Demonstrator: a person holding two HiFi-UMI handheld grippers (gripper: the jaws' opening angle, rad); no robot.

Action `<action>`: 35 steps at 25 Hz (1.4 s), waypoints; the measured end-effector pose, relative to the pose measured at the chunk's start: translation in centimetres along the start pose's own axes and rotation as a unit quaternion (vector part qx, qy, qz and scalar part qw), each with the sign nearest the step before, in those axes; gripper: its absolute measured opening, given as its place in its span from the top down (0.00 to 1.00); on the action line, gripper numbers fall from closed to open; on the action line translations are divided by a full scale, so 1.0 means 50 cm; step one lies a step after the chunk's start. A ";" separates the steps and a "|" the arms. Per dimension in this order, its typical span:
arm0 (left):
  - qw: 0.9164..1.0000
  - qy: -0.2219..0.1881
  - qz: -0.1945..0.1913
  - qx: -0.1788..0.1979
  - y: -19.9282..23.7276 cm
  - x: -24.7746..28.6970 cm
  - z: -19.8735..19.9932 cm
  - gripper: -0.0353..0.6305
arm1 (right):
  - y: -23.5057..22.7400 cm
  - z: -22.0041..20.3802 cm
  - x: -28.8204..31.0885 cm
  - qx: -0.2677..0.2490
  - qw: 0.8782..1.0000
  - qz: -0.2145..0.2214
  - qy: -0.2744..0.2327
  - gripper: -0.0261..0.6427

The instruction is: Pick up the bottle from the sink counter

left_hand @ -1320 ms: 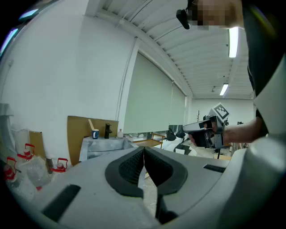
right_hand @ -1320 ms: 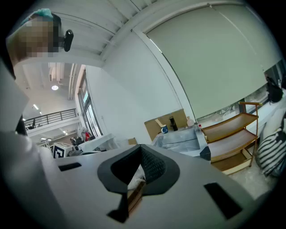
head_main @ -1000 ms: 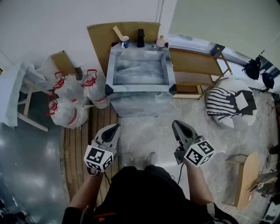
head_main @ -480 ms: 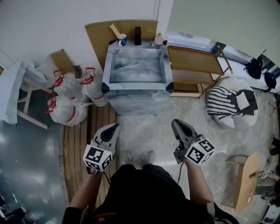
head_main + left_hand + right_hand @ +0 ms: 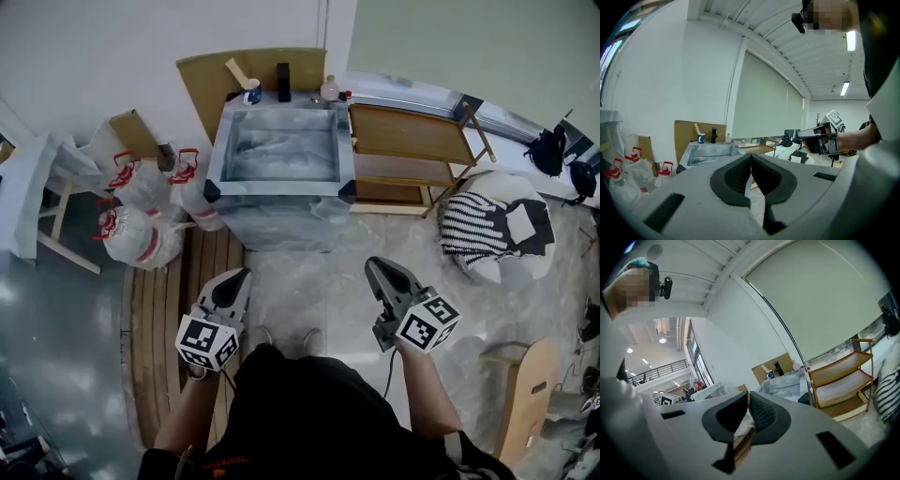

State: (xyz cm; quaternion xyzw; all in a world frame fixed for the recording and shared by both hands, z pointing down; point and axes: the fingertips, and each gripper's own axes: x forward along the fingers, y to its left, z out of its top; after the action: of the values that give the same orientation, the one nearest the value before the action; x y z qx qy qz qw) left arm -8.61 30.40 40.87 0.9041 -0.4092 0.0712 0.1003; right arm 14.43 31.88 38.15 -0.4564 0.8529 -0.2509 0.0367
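A small pale bottle stands on the back rim of the steel sink, at its right corner, next to a black faucet and a blue-and-white cup. Both grippers hover low over the floor, well short of the sink. My left gripper is shut with nothing in it, and so is my right gripper. The left gripper view shows the bottle far off beyond its closed jaws. In the right gripper view the bottle is tiny, past the closed jaws.
A wooden shelf rack stands right of the sink. White bags with red handles lie to its left. A cardboard panel leans behind it. A striped cushion sits at the right, and wooden slats cover the floor at the left.
The sink and bottle have drifted a little to the left in the head view. Both grippers keep the same pose, shut.
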 end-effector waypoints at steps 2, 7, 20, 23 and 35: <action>1.000 0.000 0.000 0.001 -0.008 0.010 0.001 0.92 | -0.013 0.006 -0.009 0.000 1.000 0.000 -0.002 0.95; 1.000 0.000 0.000 0.004 -0.012 0.042 0.011 0.92 | -0.047 0.015 -0.020 0.004 1.000 -0.007 -0.004 0.95; 1.000 -0.007 -0.015 0.007 0.058 0.162 0.034 0.92 | -0.133 0.048 0.066 0.004 1.000 -0.020 -0.002 0.95; 1.000 -0.007 -0.021 0.004 0.103 0.200 0.038 0.91 | -0.157 0.056 0.119 0.005 1.000 -0.027 0.002 0.95; 0.999 0.006 -0.051 0.013 0.366 0.401 0.112 0.92 | -0.266 0.166 0.412 0.020 0.998 -0.062 -0.010 0.95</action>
State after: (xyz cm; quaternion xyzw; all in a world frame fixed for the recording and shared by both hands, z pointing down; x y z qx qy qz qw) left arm -9.02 2.70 41.92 0.9247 -0.3609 0.0767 0.0943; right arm 14.99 6.09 40.51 -0.5101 0.8174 -0.2646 0.0390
